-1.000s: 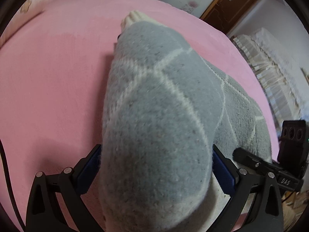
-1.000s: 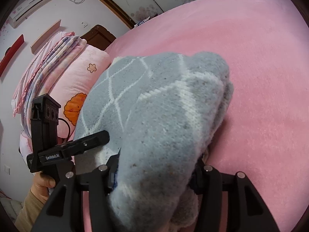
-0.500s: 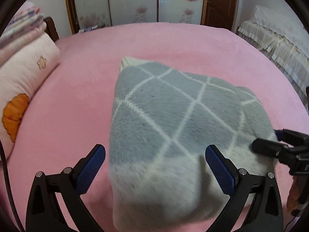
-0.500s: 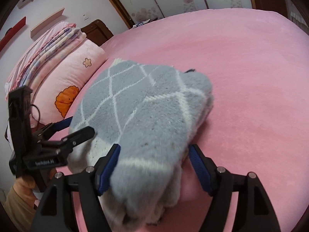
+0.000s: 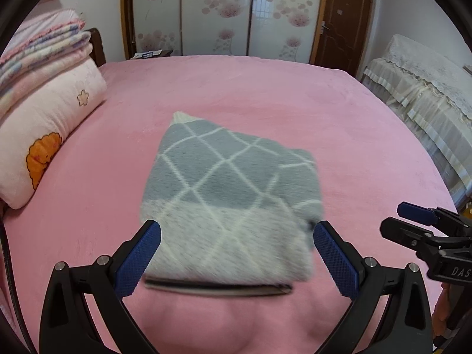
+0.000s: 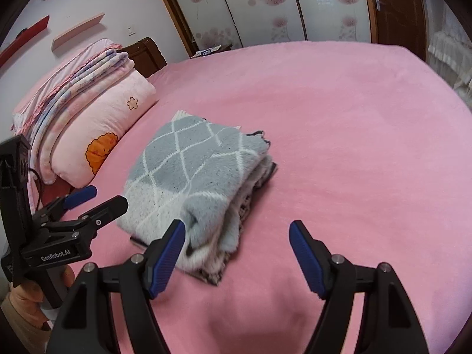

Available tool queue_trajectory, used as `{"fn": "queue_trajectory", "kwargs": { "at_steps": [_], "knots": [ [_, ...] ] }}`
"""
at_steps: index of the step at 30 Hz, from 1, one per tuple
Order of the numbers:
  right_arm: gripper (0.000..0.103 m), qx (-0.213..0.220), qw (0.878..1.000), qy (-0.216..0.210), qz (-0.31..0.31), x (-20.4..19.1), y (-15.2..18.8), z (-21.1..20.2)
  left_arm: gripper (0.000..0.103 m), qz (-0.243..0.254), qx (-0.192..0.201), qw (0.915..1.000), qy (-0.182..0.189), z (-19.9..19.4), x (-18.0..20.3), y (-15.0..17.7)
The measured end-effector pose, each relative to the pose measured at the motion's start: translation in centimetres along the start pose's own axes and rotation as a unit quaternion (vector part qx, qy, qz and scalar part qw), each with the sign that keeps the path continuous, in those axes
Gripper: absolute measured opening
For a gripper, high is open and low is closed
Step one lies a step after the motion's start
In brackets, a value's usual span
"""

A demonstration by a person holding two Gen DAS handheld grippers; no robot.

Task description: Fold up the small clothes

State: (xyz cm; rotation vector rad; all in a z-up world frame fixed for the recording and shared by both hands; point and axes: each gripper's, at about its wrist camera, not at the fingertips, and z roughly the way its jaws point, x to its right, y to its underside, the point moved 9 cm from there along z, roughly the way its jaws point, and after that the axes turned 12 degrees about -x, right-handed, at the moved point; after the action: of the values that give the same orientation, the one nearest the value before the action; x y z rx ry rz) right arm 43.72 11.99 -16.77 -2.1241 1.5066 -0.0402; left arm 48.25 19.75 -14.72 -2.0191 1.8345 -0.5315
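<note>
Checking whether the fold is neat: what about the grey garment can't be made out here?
- Garment, left wrist view: near edge smeared by motion blur.
- Lower layers, right wrist view: covered by the top fold.
- Near corner: blurred, partly behind the right claw.

Most of the pink bed (image 6: 339,118) is wide open, especially the whole right half out to the right edge and the far end toward the wardrobe doors (image 5: 218,11). The one thing sitting mid-bed is the folded grey sweater (image 5: 230,183), so anything crossing the middle has to go around or over it. Along the left edge the pillow (image 6: 100,135) with a stack of blankets (image 6: 73,79) on top walls that side off, leaving just a strip of bare bed between pillow and sweater. The near edge is clear too.
</note>
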Motion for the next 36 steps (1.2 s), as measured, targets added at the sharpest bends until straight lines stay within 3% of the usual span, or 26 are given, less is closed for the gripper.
{"fn": "queue_trajectory", "kwargs": {
  "at_steps": [10, 18, 25, 30, 36],
  "knots": [
    [0.074, 0.03, 0.999, 0.022, -0.012, 0.1, 2.9, -6.7, 0.103, 0.006, 0.01, 0.9996, -0.027, -5.8, 5.3, 2.3],
    [0.074, 0.05, 0.998, 0.042, -0.008, 1.0, 7.2, -12.6, 0.103, -0.001, 0.025, 0.9995, -0.019, -11.8, 9.7, 5.9],
    [0.074, 0.073, 0.995, 0.067, -0.003, 2.6, 13.7, -19.5, 0.103, -0.013, 0.029, 0.9994, 0.013, -16.5, 14.2, 11.1],
    [0.078, 0.079, 0.993, 0.092, 0.003, 3.9, 19.2, -23.0, 0.103, -0.005, 0.032, 0.9994, -0.009, -19.4, 17.6, 15.9],
    [0.078, 0.079, 0.991, 0.108, 0.013, 5.1, 25.2, -26.0, 0.103, 0.0, 0.034, 0.9994, 0.011, -21.9, 21.0, 21.8]
  ]
}}
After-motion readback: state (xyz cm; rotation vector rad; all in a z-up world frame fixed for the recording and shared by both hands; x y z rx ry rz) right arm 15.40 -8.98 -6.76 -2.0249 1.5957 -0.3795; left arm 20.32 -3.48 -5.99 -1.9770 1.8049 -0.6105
